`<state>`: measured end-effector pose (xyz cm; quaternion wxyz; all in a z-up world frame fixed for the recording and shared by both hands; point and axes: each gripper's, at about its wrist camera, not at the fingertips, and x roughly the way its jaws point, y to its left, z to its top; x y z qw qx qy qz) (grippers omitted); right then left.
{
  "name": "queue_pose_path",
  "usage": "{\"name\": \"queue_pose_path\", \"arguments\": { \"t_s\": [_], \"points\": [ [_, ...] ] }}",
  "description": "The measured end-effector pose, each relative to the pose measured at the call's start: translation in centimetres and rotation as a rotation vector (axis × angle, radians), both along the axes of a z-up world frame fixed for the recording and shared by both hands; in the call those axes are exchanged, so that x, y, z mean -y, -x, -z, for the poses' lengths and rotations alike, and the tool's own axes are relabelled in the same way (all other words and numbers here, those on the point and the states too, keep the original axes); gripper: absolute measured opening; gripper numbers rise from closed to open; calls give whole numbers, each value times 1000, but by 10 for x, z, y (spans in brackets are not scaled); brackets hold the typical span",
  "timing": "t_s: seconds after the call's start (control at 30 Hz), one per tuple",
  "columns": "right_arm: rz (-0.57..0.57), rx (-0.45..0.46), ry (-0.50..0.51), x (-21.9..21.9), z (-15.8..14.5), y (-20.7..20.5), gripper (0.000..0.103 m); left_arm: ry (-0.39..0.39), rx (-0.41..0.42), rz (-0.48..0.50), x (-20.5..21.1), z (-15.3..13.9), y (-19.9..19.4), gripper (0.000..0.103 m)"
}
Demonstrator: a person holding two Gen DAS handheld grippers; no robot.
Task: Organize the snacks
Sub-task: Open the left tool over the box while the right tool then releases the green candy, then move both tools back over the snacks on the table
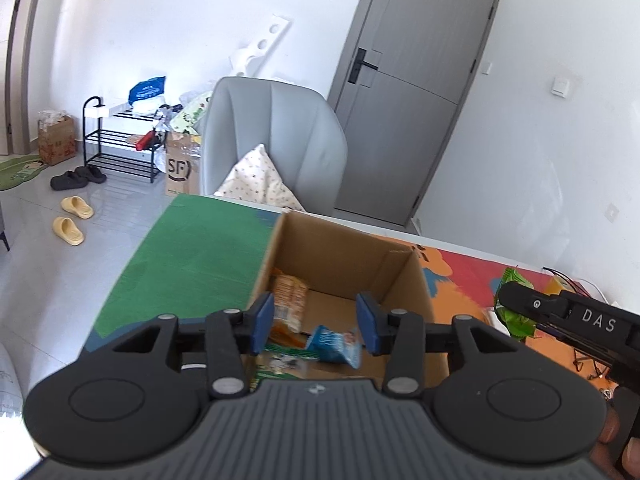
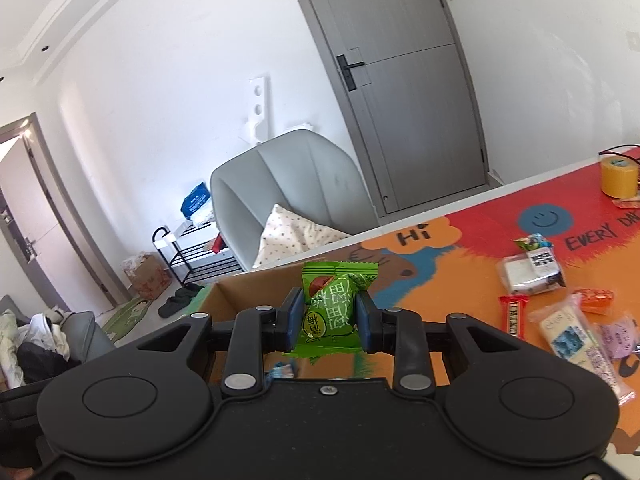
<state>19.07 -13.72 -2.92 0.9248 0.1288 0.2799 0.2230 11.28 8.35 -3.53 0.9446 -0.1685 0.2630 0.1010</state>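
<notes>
An open cardboard box [image 1: 340, 248] stands on the colourful table mat [image 1: 192, 264]; inside lie an orange-and-white snack pack [image 1: 289, 300], a blue packet [image 1: 334, 344] and a green-and-white packet [image 1: 284, 362]. My left gripper [image 1: 316, 324] is open and empty, just above the box opening. My right gripper [image 2: 328, 322] is shut on a green plum snack packet [image 2: 334, 308], held over the box's right rim [image 2: 240, 280]; the packet also shows in the left wrist view [image 1: 514, 304]. Several loose snacks [image 2: 560, 312] lie on the mat to the right.
A yellow tape roll [image 2: 619, 176] stands at the table's far right. Behind the table are a grey armchair [image 1: 272, 140] with a cushion, a grey door [image 1: 416, 92], a black shoe rack [image 1: 120, 140] and boxes and slippers on the floor.
</notes>
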Motion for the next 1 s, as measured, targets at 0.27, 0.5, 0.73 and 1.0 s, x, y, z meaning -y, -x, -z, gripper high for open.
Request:
{"name": "queue_pose_path", "arguments": {
  "t_s": [0.27,0.5,0.73,1.0],
  "points": [
    [-45,0,19,-30,-2,1,29,-4,18,-39,-20,-5,10,55],
    [-75,-1,32,-45,-2,3,50,3,19,-59,-28,-3,14,65],
    [-21,-1,28,-25,-3,8,52,-11,33,-50,-18,-3,15,78],
    [62,-17,23,13,4,18,61,-38,26,9,12,-1,11,87]
  ]
}}
